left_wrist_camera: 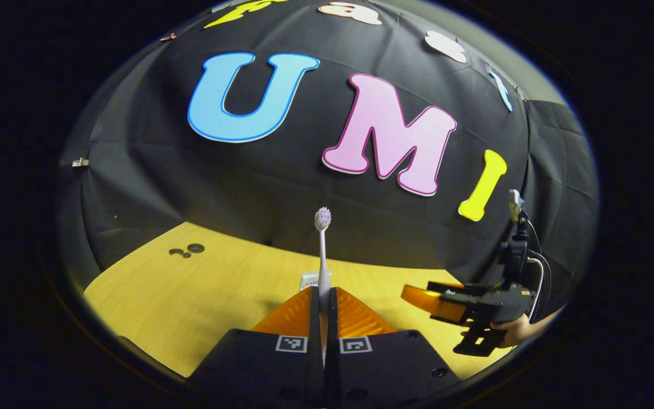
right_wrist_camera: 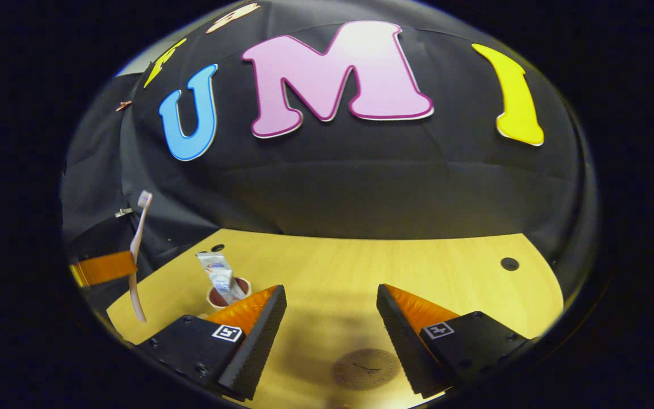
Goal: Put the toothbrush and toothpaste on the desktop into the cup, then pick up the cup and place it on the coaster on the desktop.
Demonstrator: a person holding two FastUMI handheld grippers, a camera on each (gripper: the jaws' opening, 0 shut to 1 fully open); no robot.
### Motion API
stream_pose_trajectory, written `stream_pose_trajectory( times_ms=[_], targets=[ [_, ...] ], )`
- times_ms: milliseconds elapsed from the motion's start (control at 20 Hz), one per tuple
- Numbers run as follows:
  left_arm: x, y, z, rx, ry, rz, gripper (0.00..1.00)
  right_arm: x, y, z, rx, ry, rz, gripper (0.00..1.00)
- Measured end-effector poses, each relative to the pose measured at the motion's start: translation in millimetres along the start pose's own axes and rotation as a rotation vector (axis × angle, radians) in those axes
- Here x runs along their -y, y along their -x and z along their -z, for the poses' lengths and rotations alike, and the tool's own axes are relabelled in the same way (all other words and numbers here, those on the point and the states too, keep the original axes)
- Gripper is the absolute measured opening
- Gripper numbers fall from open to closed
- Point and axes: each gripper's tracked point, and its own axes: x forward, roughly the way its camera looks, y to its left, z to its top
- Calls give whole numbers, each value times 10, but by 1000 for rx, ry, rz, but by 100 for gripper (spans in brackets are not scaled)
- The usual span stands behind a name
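My left gripper view sat low, faced the far wall, right gripper view looked likewise, both shared the desktop (left_wrist_camera: 202, 295) and toothbrush (left_wrist_camera: 322, 250).

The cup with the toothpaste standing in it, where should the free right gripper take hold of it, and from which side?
Probably the cup's outer wall below the rim, from the side with the right gripper's jaws level. It stands upright on the desktop, and the toothpaste sticks up out of its mouth, so coming from above looks blocked.

No legible text: print on the toothpaste (right_wrist_camera: 217, 271) too small and blurred.
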Motion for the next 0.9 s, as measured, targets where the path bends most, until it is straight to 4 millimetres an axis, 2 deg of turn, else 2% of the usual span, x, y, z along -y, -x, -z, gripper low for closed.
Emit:
stream_pose_trajectory(
  times_ms=[150, 200, 450, 650, 900],
  targets=[
    [-17, -337, -146, 32, -11, 36, 6, 332, 107, 20, -1, -3, 55, 98],
    [9, -455, -139, 43, -16, 49, 6, 421, 141, 25, 1, -4, 69, 98],
    [116, -794, -215, 122, -40, 103, 6, 819, 406, 77, 10, 39, 136, 98],
    [45, -1042, -67, 185, -81, 115, 6, 1059, 653, 228, 10, 121, 193, 98],
    [29, -1126, 174, 242, -135, 144, 7, 1070, 930, 528, -25, 141, 216, 99]
  ],
)
